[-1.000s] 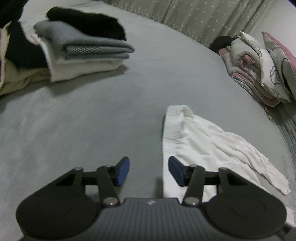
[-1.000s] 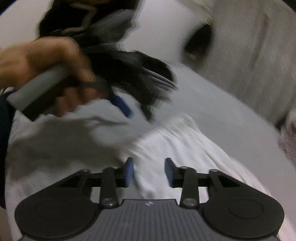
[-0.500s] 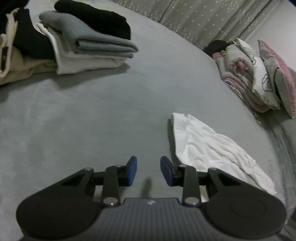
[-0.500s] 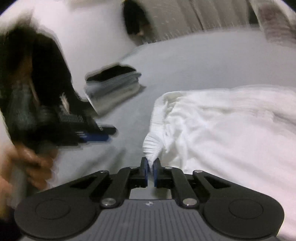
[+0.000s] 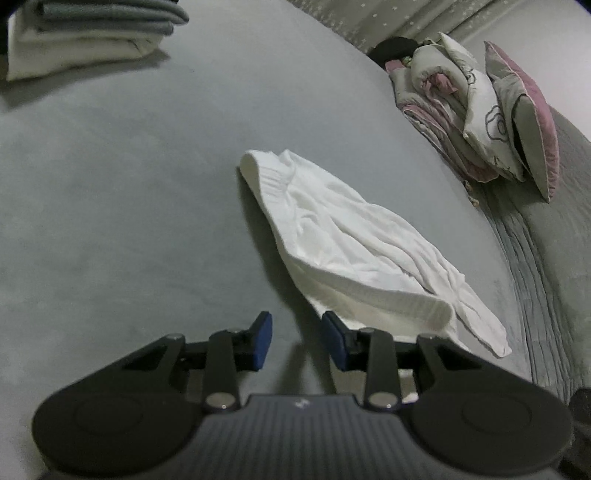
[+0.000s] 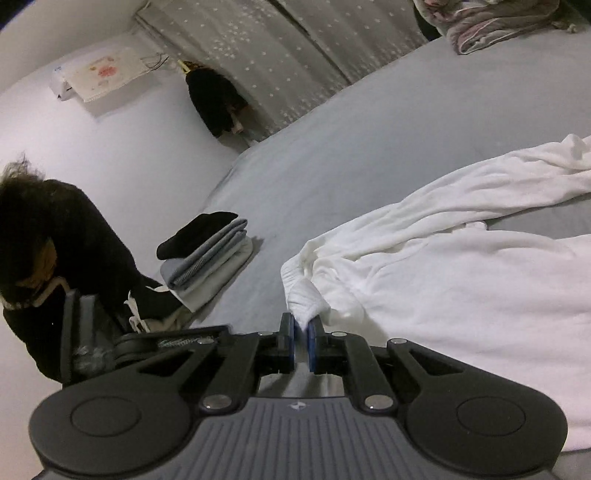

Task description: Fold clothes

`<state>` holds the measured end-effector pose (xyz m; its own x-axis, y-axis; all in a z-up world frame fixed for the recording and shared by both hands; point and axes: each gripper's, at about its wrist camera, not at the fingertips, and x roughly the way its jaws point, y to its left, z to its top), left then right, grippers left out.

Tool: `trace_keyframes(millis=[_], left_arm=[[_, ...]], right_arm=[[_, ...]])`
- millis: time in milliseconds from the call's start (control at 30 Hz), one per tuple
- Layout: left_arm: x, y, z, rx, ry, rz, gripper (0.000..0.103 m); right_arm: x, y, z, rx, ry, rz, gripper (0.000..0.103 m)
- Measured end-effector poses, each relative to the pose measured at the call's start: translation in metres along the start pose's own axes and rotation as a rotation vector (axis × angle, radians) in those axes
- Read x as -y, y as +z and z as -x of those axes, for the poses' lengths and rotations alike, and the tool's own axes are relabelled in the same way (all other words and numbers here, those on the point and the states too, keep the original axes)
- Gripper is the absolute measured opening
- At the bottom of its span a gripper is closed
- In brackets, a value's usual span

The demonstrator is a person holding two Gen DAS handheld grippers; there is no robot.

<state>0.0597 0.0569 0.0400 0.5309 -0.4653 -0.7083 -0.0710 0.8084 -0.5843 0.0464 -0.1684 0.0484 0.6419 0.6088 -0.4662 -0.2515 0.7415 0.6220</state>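
Note:
A white garment [image 5: 343, 236] lies crumpled on the grey bed, with a ribbed hem along its near edge. My left gripper [image 5: 297, 341] is open and empty, just above the sheet, its right finger close beside the garment's near corner. In the right wrist view the same white garment [image 6: 461, 266] spreads across the bed. My right gripper [image 6: 301, 334] is shut on a bunched corner of its ribbed edge and holds it slightly raised.
A stack of folded clothes [image 5: 92, 33] sits at the far left of the bed, also seen in the right wrist view [image 6: 210, 254]. Pillows and a rolled quilt [image 5: 480, 110] lie at the far right. A person in black [image 6: 55, 266] bends beside the bed. Curtains [image 6: 288, 59] hang behind.
My right gripper closed on the garment's ribbed corner and lifted it. My left gripper moved nearer the garment's near edge; its jaws narrowed, then opened wider.

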Motion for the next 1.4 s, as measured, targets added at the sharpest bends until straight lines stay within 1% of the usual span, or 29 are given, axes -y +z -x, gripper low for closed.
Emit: trace_keyframes(millis=[133, 267, 300, 333, 367, 400, 500, 633, 700, 767, 833, 933, 1067, 1100, 1133, 1167, 1200, 1233, 1267, 1333, 1367, 1400], left_arm=[[-0.004, 0.005, -0.014, 0.017, -0.036, 0.075, 0.03], [-0.007, 0.009, -0.024, 0.025, -0.075, 0.123, 0.03], [-0.007, 0.011, -0.025, 0.028, -0.086, 0.13, 0.027], [-0.005, 0.012, -0.027, 0.029, -0.088, 0.124, 0.016], [-0.004, 0.013, -0.028, 0.029, -0.077, 0.11, 0.008], [-0.002, 0.014, -0.029, 0.029, -0.057, 0.092, 0.005], [-0.002, 0.018, -0.025, 0.047, -0.015, 0.079, 0.005], [-0.015, 0.03, 0.001, 0.109, 0.005, 0.092, 0.004], [-0.023, 0.034, 0.013, 0.113, 0.043, 0.089, 0.003], [-0.031, 0.037, 0.023, 0.123, 0.092, 0.077, 0.003], [-0.038, 0.041, 0.032, 0.136, 0.111, 0.074, 0.003], [-0.048, 0.042, 0.041, 0.145, 0.11, 0.075, 0.003], [-0.054, 0.038, 0.04, 0.109, 0.069, 0.061, 0.003], [-0.052, 0.037, 0.038, 0.1, 0.055, 0.049, 0.003], [-0.049, 0.037, 0.035, 0.094, 0.047, 0.042, 0.003], [-0.046, 0.036, 0.033, 0.088, 0.038, 0.034, 0.004], [-0.044, 0.036, 0.031, 0.082, 0.03, 0.027, 0.005], [-0.042, 0.036, 0.029, 0.078, 0.026, 0.023, 0.009], [-0.041, 0.036, 0.027, 0.076, 0.028, 0.023, 0.01], [-0.04, 0.037, 0.023, 0.075, 0.038, 0.022, 0.018], [-0.04, 0.038, 0.021, 0.075, 0.044, 0.021, 0.02], [-0.04, 0.038, 0.018, 0.073, 0.049, 0.018, 0.025]], right_arm=[[0.002, 0.0, 0.005, -0.004, 0.006, -0.004, 0.01], [0.004, -0.001, 0.007, 0.002, 0.016, -0.001, 0.01], [0.004, -0.002, 0.007, 0.0, 0.015, 0.002, 0.01], [0.003, -0.002, 0.006, -0.005, 0.014, 0.006, 0.01], [0.002, -0.003, 0.005, -0.011, 0.016, 0.011, 0.01], [0.001, -0.004, 0.004, -0.018, 0.017, 0.017, 0.01], [-0.004, -0.009, 0.001, -0.036, 0.011, 0.056, 0.01], [-0.021, -0.02, -0.003, -0.05, 0.007, 0.185, 0.01], [-0.031, -0.027, -0.007, -0.062, 0.017, 0.237, 0.01], [-0.04, -0.035, -0.012, -0.075, 0.026, 0.286, 0.01], [-0.047, -0.042, -0.016, -0.085, 0.031, 0.322, 0.01], [-0.053, -0.05, -0.021, -0.102, 0.028, 0.348, 0.01], [-0.053, -0.055, -0.027, -0.114, -0.026, 0.379, 0.01], [-0.054, -0.055, -0.027, -0.107, -0.042, 0.394, 0.013], [-0.055, -0.054, -0.027, -0.095, -0.055, 0.406, 0.022], [-0.057, -0.052, -0.027, -0.075, -0.063, 0.415, 0.027], [-0.058, -0.05, -0.026, -0.056, -0.069, 0.42, 0.038], [-0.059, -0.048, -0.026, -0.044, -0.065, 0.421, 0.04], [-0.06, -0.048, -0.028, -0.046, -0.054, 0.422, 0.04], [-0.061, -0.048, -0.031, -0.053, -0.037, 0.428, 0.04], [-0.06, -0.051, -0.033, -0.062, -0.043, 0.439, 0.04], [-0.059, -0.052, -0.034, -0.068, -0.054, 0.447, 0.04]])
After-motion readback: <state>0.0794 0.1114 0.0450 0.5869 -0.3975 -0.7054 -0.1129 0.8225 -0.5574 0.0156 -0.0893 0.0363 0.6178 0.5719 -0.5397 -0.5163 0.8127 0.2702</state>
